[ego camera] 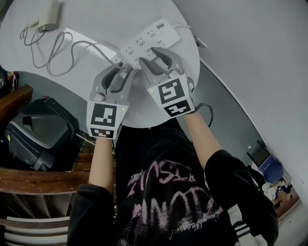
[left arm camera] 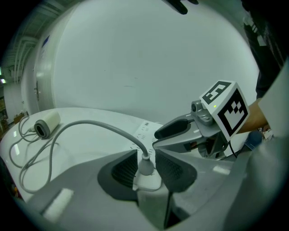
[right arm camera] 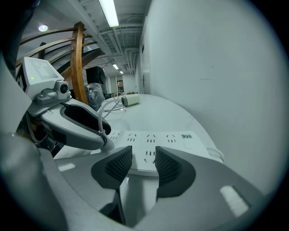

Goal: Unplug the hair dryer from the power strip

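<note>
Where the person leans over it, a round white table point(ego camera: 96, 19) fills the top of the head view. It is smooth and bare apart from a few things. A long white power strip point(ego camera: 154, 36) lies near the far edge, close to a plain grey wall point(ego camera: 250, 57).

The left gripper point(ego camera: 119, 71) is clenched on a white plug point(left arm camera: 146, 173). The plug sits in the near end of the power strip, and the dark ribbed pads press it from both sides. A grey cord point(left arm camera: 90, 124) rises from the plug and bends away to the left. It loops over the table top to the hair dryer point(ego camera: 48, 14), which lies on its side at the far left of the table, well apart from the strip.

The right gripper point(right arm camera: 142, 164) is just beside the left one. Its jaws stand apart with nothing held, and they reach down over the middle of the power strip. Rows of empty sockets show between them.

Below the table on the left sits a black box point(ego camera: 38, 134), next to brown wooden shelves point(ego camera: 29, 180). The grey floor point(ego camera: 226, 125) runs along the wall on the right. In the right gripper view, long bright lamps point(right arm camera: 108, 11) hang on the ceiling, and a curved wooden post point(right arm camera: 79, 58) stands behind the table. The person wears a black shirt point(ego camera: 168, 192) with pink print.
</note>
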A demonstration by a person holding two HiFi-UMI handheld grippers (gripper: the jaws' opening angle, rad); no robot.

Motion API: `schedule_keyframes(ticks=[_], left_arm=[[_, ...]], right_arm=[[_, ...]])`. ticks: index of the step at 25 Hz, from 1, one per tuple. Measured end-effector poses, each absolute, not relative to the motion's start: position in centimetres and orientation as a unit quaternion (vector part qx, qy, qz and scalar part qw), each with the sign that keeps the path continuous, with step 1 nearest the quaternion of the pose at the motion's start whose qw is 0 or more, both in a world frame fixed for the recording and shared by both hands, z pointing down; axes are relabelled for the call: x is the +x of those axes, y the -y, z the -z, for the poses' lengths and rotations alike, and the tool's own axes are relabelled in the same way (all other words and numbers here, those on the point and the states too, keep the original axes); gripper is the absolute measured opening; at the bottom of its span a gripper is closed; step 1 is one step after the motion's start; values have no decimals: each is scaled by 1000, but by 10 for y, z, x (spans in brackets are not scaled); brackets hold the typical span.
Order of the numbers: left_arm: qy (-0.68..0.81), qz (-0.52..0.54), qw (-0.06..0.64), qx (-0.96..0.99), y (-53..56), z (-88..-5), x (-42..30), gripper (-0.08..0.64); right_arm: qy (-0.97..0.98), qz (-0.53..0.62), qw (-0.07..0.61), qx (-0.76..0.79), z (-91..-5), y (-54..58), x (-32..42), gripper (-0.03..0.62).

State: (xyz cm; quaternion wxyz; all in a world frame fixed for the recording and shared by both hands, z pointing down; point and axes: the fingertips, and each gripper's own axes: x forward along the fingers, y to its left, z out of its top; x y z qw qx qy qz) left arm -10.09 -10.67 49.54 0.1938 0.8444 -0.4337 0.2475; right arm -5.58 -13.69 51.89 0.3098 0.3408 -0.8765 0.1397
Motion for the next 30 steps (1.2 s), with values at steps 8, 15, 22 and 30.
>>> schedule_keyframes(ticks=[8,15,22,30], left_arm=[[428,-250,193,847,109,-498,-99,94],[428,-249,188,848,109,-497,-99,86],[428,-253,179,849,109,-495,-99,74],[429,-246,179,850,108,-493,-98,66]], right_arm=[[876,-141,309,342,-519,137,-55,166],[876,-140,308,344,-519,137,-55,167],[875,-140,311,344,-519,137,-55,167],[874,-141,311,345,-519,137,-55,167]])
